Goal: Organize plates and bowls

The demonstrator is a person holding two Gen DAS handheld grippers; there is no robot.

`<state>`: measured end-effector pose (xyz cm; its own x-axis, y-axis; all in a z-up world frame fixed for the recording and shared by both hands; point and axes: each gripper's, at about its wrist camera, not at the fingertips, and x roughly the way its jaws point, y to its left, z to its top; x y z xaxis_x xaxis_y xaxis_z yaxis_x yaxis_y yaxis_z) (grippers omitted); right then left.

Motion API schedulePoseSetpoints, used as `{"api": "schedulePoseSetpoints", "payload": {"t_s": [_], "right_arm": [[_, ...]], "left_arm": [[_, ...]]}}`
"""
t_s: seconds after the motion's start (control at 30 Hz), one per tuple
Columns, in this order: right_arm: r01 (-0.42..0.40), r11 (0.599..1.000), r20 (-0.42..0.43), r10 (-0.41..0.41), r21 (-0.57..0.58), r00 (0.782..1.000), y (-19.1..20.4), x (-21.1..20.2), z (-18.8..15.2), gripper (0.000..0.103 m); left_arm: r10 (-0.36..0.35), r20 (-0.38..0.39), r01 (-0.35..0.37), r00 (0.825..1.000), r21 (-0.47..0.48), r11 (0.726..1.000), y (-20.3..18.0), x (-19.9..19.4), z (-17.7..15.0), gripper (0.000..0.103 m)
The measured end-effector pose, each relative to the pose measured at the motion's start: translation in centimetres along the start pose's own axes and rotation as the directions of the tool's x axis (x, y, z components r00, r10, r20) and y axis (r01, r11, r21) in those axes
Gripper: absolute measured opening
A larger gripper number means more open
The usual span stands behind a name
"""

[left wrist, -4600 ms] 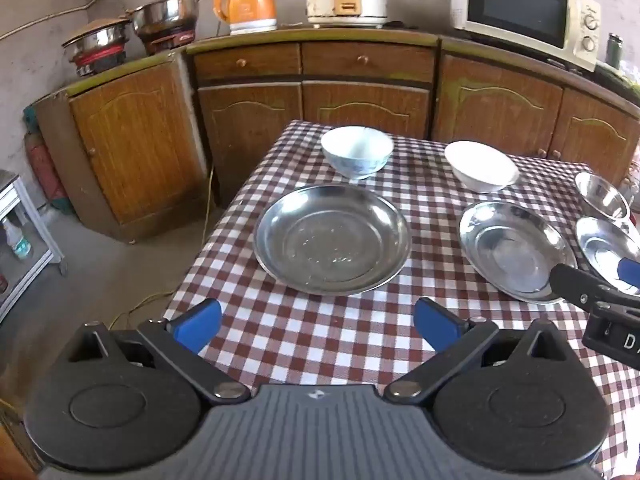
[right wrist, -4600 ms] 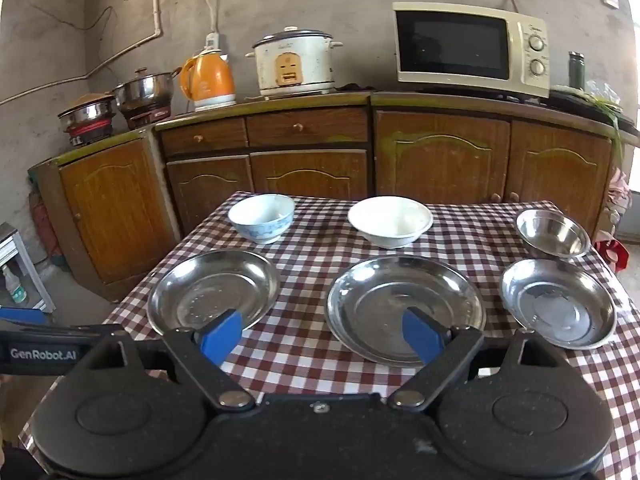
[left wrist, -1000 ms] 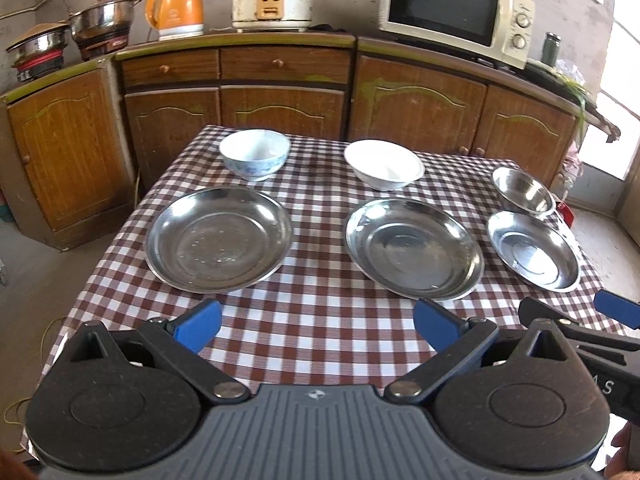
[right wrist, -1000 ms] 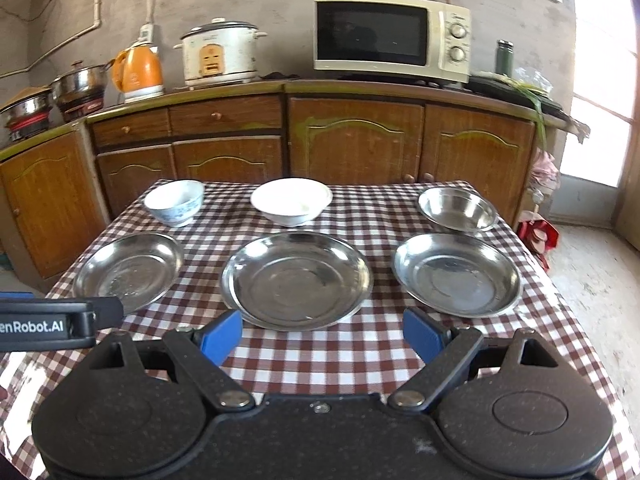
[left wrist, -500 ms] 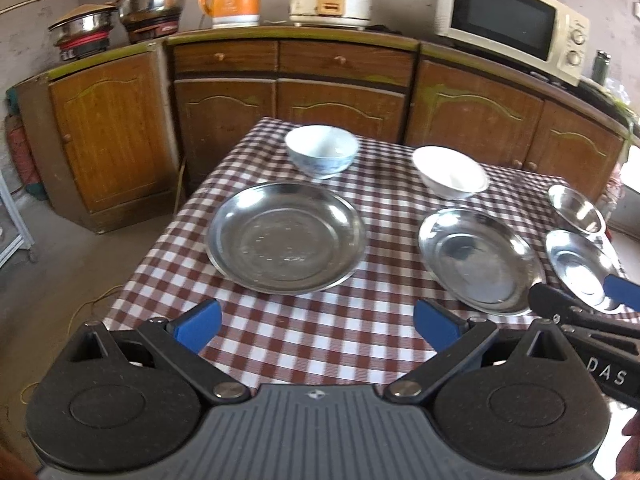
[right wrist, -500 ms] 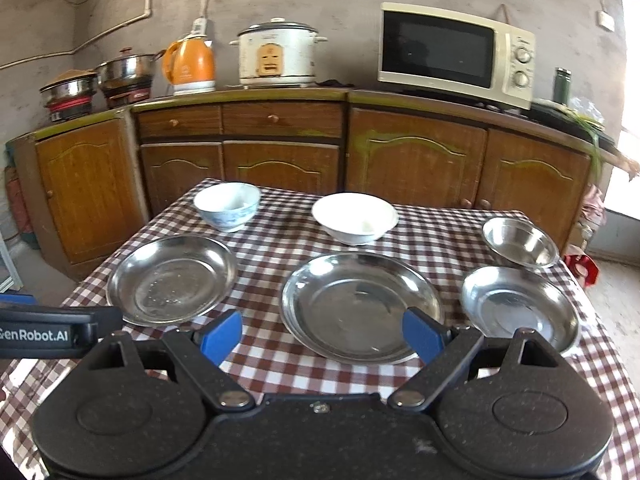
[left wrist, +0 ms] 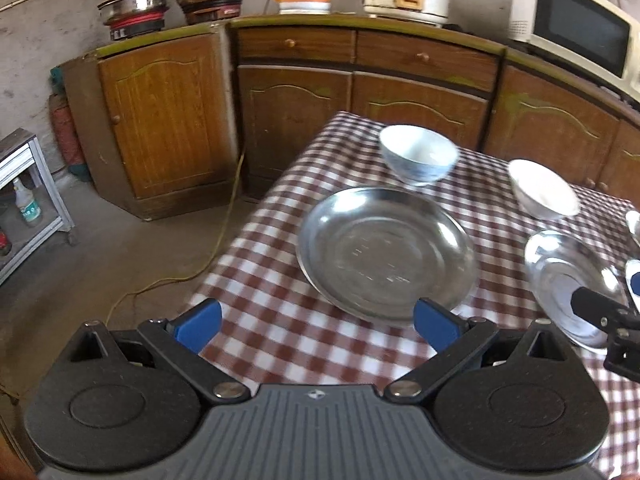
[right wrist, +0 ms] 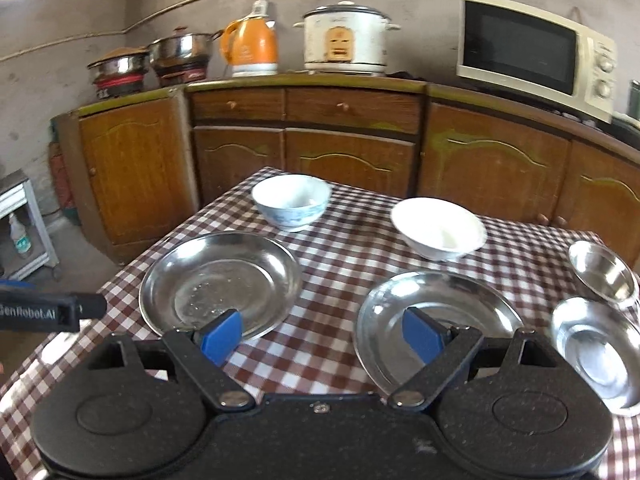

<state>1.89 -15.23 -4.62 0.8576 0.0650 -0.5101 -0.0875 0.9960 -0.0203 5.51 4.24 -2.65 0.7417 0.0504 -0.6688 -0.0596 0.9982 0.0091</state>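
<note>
Left wrist view: left gripper jaws spread wide, empty, over checkered tabletop near big steel plate. Right gripper jaws released too; blue-patterned bowl and white bowl behind plates.

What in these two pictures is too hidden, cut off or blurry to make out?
- Small steel bowl: cut by the left wrist view's right edge.
- Left hand-held gripper: only its side shows in the right wrist view; fingertips cut off.
- Checked tablecloth: motion-blurred in the left wrist view.
- Plastic bottle on the shelf: label too small.
</note>
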Motion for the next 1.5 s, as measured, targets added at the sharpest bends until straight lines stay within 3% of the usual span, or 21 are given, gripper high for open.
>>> {"api": "schedulePoseSetpoints", "payload": {"t_s": [0.3,0.4,0.83,1.0,1.1,1.17,1.23,1.33,1.5], "right_arm": [[-0.049,0.999,-0.068,0.049,0.004,0.996,1.2,7.2,1.3,0.103],[-0.065,0.998,-0.085,0.065,0.001,0.994,1.5,9.4,1.3,0.103],[-0.034,0.999,-0.164,0.032,-0.012,0.986,2.3,17.3,1.6,0.102],[-0.033,0.999,-0.180,0.035,0.011,0.983,2.1,18.8,1.3,0.101],[-0.054,0.998,-0.182,0.060,0.035,0.981,2.1,19.2,1.1,0.094],[-0.067,0.997,-0.189,0.074,0.044,0.979,2.2,19.4,1.0,0.083],[-0.082,0.995,-0.193,0.090,0.049,0.977,2.3,19.6,0.9,0.065],[-0.088,0.995,-0.181,0.096,0.049,0.979,2.6,19.5,0.9,0.046],[-0.081,0.995,-0.163,0.088,0.051,0.983,2.2,18.8,0.9,0.033]], "left_arm": [[0.058,-0.052,-0.057,0.997,0.020,0.998,1.9,6.6,2.2,0.103],[0.040,-0.067,-0.039,0.997,0.009,0.999,2.2,8.2,2.6,0.103],[0.046,-0.098,-0.046,0.994,0.001,0.999,3.5,14.2,4.1,0.103],[0.000,-0.082,0.003,0.997,0.036,0.999,3.3,15.3,4.2,0.087],[-0.037,-0.096,0.040,0.995,0.037,0.998,3.0,15.9,4.1,0.071],[-0.048,-0.098,0.053,0.994,0.044,0.998,2.7,16.1,4.1,0.061],[-0.062,-0.092,0.067,0.994,0.051,0.996,2.4,16.2,4.1,0.055],[-0.089,-0.093,0.094,0.992,0.050,0.994,2.1,16.2,4.2,0.033],[-0.085,-0.097,0.090,0.992,0.056,0.994,1.7,15.8,4.1,0.029]]}}
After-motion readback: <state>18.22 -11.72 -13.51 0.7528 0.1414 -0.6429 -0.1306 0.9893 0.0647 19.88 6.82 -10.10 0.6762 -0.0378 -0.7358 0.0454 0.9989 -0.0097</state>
